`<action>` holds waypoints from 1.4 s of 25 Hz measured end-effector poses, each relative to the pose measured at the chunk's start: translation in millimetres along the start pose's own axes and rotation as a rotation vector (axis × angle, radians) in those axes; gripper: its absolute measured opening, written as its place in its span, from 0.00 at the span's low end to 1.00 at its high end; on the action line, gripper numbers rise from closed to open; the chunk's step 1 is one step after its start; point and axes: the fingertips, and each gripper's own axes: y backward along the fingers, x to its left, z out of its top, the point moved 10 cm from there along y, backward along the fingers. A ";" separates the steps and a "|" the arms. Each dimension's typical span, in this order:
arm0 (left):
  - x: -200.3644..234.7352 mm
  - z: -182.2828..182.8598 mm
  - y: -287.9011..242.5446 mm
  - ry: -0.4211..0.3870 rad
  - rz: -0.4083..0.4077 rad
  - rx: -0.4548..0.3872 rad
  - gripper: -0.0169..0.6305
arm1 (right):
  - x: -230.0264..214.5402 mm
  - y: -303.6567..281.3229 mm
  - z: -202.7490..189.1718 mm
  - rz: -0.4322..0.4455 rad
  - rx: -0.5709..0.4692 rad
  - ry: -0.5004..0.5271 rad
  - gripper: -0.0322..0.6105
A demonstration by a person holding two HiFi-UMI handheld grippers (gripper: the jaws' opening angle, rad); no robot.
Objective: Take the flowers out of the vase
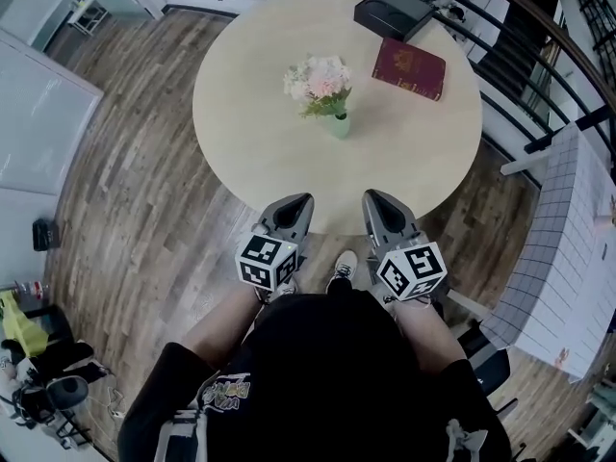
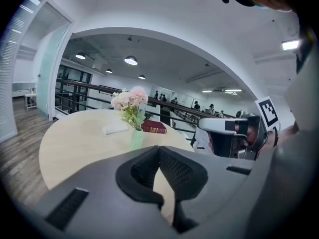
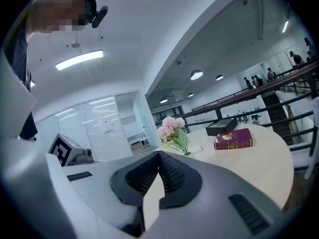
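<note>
A bunch of pink and white flowers [image 1: 318,83] stands upright in a small pale green vase [image 1: 341,125] near the middle of the round beige table [image 1: 250,133]. In the left gripper view the flowers [image 2: 129,102] and vase [image 2: 136,139] lie ahead, beyond the jaws; in the right gripper view the flowers [image 3: 172,129] sit just past the jaws. My left gripper [image 1: 302,199] and right gripper [image 1: 370,196] hover side by side over the table's near edge, well short of the vase. Both are shut with nothing between the jaws.
A dark red book [image 1: 409,68] lies right of the vase, and a black box [image 1: 393,11] sits at the table's far edge. A black railing [image 1: 539,27] curves behind the table. A white checked panel [image 1: 568,248] stands at the right. Wooden floor surrounds the table.
</note>
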 end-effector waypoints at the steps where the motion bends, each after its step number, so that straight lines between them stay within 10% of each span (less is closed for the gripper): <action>1: -0.5 -0.4 -4.5 0.003 0.013 0.000 0.04 | -4.5 -1.9 0.8 0.011 0.006 0.001 0.08; 22: 27.7 6.0 -98.4 -0.014 0.137 -0.003 0.04 | -64.9 -26.9 6.4 0.065 0.051 -0.012 0.08; 35: 70.8 5.6 -176.5 -0.051 0.056 0.055 0.31 | -75.9 -48.2 -12.9 -0.058 0.073 -0.053 0.08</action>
